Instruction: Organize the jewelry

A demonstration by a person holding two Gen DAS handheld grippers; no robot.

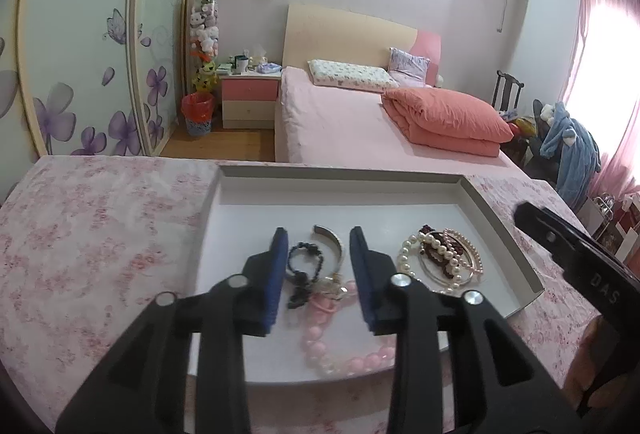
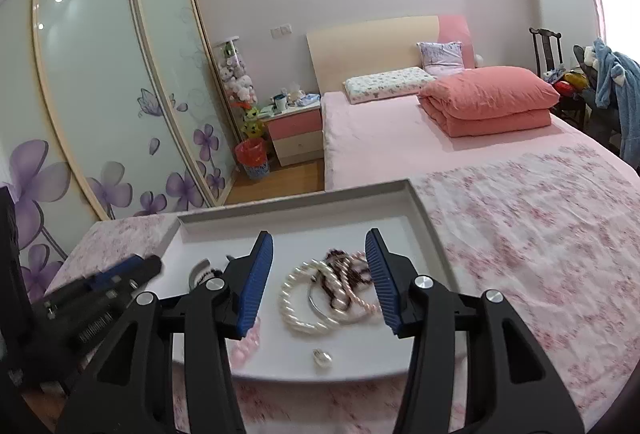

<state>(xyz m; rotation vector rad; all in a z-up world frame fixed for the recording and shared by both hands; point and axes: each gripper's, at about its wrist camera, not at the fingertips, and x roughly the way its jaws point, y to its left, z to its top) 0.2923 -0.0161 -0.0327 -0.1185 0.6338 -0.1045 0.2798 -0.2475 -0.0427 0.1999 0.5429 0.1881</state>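
Left tool (image 1: 318,266) released over dark bracelet (image 1: 300,268) | right tool (image 2: 320,274) released over pearl strand (image 2: 304,298) | both above white tray (image 1: 340,176)

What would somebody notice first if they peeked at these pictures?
Probably the jumble of jewelry in the shallow white tray on the flowery pink cloth: a white pearl strand on its right side and pink beads by the near edge. Next, the big salmon folded quilt on the pink bed behind.
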